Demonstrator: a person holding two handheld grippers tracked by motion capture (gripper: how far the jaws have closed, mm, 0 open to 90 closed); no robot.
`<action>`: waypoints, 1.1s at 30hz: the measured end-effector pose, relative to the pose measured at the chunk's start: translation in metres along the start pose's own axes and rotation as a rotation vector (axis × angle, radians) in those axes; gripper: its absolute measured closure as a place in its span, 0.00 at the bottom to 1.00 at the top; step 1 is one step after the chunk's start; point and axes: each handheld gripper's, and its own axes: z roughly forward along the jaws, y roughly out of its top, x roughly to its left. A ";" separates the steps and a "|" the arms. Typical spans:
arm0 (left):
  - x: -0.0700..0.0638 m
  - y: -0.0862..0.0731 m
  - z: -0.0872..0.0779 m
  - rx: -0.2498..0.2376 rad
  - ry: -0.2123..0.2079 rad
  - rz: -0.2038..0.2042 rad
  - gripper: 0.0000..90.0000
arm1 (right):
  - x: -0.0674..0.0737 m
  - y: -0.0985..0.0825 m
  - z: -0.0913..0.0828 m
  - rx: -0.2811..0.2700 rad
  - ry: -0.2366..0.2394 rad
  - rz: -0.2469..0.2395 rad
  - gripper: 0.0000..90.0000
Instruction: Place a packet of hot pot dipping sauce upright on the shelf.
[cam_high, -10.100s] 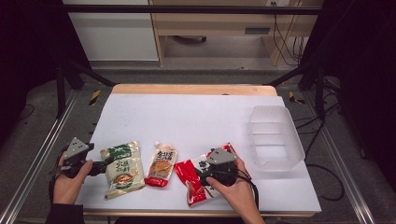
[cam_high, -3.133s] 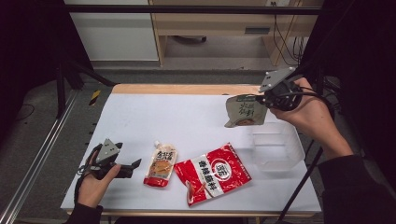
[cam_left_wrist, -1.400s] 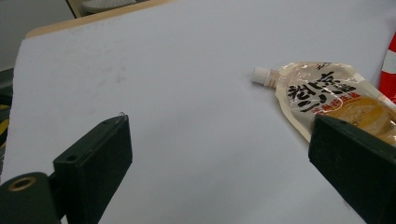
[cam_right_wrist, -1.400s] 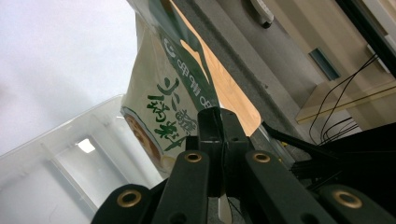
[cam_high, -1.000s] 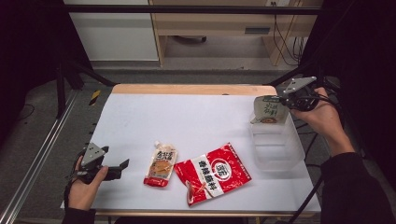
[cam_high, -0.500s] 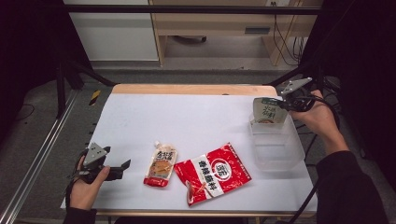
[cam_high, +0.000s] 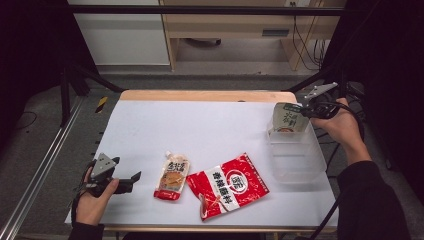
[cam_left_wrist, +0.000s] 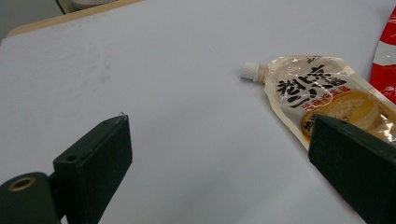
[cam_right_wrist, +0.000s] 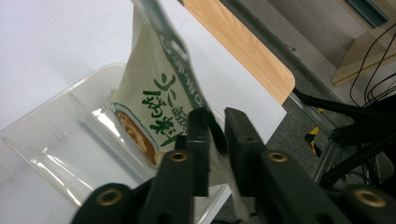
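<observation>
Green pouch (cam_high: 289, 119) stands between right tongs (cam_right_wrist: 218, 128) (jaws just parting).

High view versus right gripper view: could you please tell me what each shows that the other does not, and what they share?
High view: the red packet, the spouted pouch and the open left gripper, at the near side of the white table. Right gripper view: the right gripper close up, its jaws just opening, with the edge of the green-and-white pouch between them. Shared: that pouch standing in the clear container.
</observation>
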 end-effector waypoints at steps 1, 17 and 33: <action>0.000 0.000 0.000 -0.001 0.000 -0.001 0.07 | 0.000 0.001 0.000 -0.023 0.008 0.015 0.77; 0.002 0.000 -0.001 -0.006 0.001 -0.004 0.07 | 0.007 0.006 -0.003 -0.019 -0.035 0.020 0.35; -0.003 0.002 0.000 -0.002 -0.019 0.017 0.07 | 0.063 0.026 -0.068 -0.192 -0.112 -0.033 0.14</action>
